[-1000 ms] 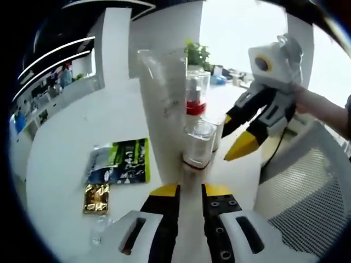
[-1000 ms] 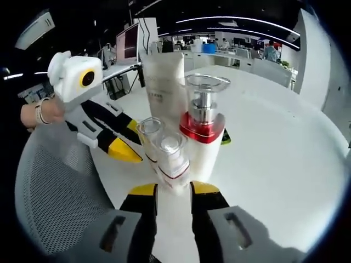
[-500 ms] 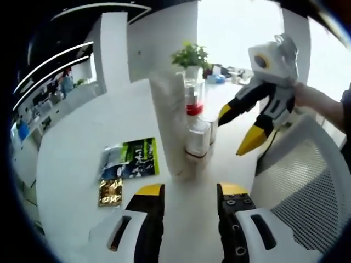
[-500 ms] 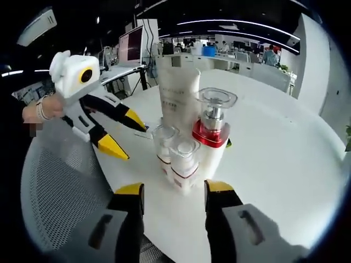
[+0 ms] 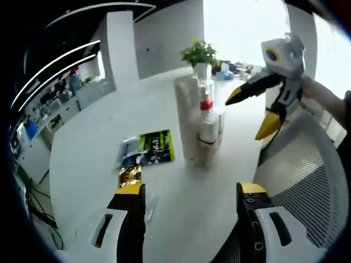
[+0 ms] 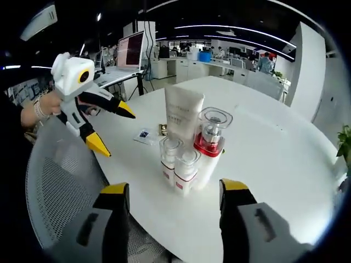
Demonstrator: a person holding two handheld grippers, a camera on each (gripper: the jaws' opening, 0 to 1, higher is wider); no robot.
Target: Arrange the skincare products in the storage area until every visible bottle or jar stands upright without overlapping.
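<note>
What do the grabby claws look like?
Each gripper is white plastic with black fingers ending in yellow tips. The left gripper and the right gripper each carry a white box with a yellow-ringed lens. The hand holding the left one wears a bracelet.

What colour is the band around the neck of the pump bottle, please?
Red, around the pump bottle below its clear cap; clearest in the right gripper view.

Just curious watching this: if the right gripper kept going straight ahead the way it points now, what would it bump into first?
Most likely the nearest small clear-capped bottle, at the front of the upright cluster, with the red-collared pump bottle just behind. The open right gripper looks lined up on it, though depth is hard to judge.
</note>
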